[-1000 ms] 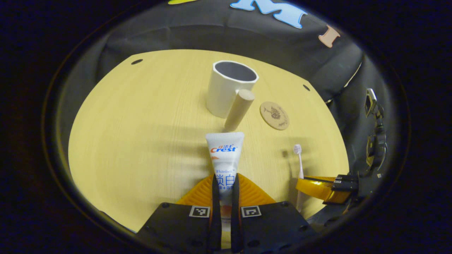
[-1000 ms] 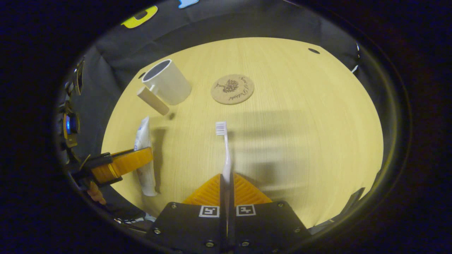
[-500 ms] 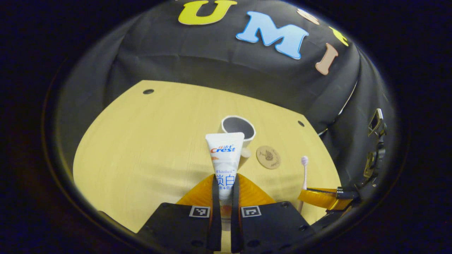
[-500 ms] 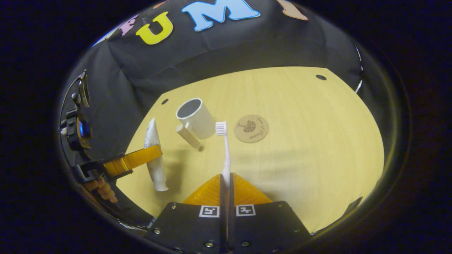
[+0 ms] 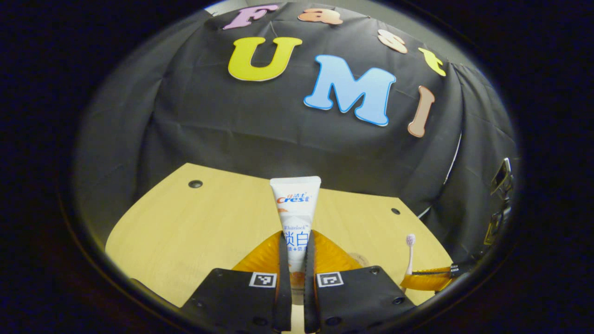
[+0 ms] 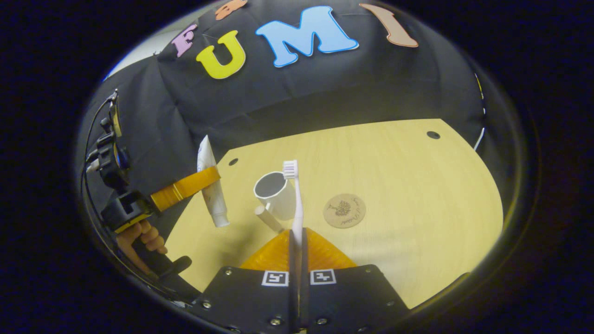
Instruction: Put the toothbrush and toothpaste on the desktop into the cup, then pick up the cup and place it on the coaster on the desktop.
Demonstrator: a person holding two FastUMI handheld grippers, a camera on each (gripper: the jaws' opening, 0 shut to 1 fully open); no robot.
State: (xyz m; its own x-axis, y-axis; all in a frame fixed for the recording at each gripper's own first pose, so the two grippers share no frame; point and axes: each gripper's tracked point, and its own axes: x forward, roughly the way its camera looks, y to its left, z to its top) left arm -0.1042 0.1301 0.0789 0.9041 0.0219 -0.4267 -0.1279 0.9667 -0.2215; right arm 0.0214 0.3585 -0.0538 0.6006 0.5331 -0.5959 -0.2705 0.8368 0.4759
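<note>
white toothpaste point(image 5: 295, 211) clamped in left gripper point(image 5: 296, 260), toothbrush point(image 6: 295, 199) pinched in right gripper point(image 6: 297, 250), both lifted; next, lower into cup point(image 6: 274, 194) ahead.

- Both views are dim overall; the light wooden desktop point(image 6: 394, 185) is the brightest surface, evenly lit with no hard glare.
- Soft, wide shadows lie on the desktop just ahead of the right gripper point(image 6: 297, 260), beside the cup point(image 6: 274, 197).
- Fisheye distortion bends the desktop's edges, and brightness falls off toward the rim.
- Focus is sharp, with no motion blur.
</note>
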